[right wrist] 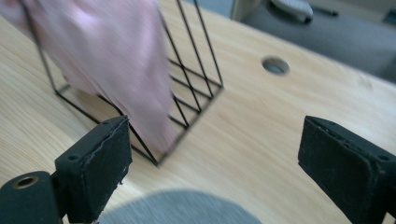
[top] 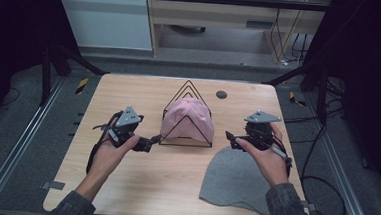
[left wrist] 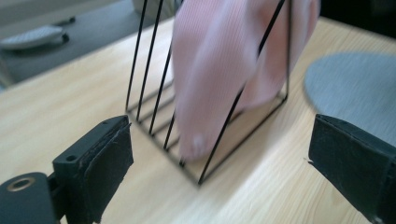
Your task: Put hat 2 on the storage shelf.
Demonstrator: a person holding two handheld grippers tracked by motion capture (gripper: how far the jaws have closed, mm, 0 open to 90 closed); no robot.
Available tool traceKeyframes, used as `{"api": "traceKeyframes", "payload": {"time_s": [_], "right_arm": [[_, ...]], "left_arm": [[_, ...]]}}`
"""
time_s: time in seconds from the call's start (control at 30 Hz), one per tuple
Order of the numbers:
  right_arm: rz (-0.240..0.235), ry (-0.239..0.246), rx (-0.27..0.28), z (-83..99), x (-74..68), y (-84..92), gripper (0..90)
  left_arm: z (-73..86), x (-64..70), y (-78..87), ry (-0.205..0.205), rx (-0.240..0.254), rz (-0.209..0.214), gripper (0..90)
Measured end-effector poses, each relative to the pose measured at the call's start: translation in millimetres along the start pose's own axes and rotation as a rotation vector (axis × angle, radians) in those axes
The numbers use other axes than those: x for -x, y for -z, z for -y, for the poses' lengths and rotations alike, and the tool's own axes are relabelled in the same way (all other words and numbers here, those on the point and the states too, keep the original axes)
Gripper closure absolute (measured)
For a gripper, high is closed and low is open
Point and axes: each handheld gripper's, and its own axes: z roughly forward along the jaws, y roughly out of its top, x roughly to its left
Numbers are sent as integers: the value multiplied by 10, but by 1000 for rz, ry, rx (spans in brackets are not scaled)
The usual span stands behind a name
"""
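The pink hat [top: 188,118] sits inside the black wire rack [top: 186,140], draped among its triangular frames near the middle of the wooden table [top: 138,184]. In the left gripper view the pink fabric [left wrist: 219,70] hangs down between the thin black wires [left wrist: 144,70], its lower edge close to the rack's base bars. In the right gripper view the same hat [right wrist: 107,56] shows blurred, slumped against the near frames of the rack [right wrist: 196,88].

The left gripper [top: 151,141] hangs just beside the rack's left front corner; its jaws stand spread wide with nothing between them, and its own view looks past them at the rack and bare wood. The right gripper [top: 230,138] hovers a little apart from the rack's right front corner, its jaws likewise spread wide and empty.

A grey hat [top: 236,180] lies flat on the table in front of the rack, to the right, under the right hand [top: 268,160]. It shows as a grey patch [left wrist: 350,88] in the left gripper view and along the bottom edge [right wrist: 182,207] of the right gripper view. A round hole [top: 221,94] in the tabletop lies behind the rack
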Motion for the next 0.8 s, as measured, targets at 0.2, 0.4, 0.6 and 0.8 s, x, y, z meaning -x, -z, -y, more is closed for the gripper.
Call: {"api": "traceKeyframes", "payload": {"time_s": [0.2,0.4,0.6,0.8], "right_arm": [[72,-61,-88,333,310,19,265],[86,-110,-182,673,481,45,345],[92,-134,-223,844,587,71,400],[94,-149,-232,901,675,116,483]], "left_arm": [[410,-155,39,54,-50,-28,52],[576,-225,120,71,-75,-73,59],[745,-261,164,81,-121,-99,65],[780,-328,181,114,-131,-112,73]]}}
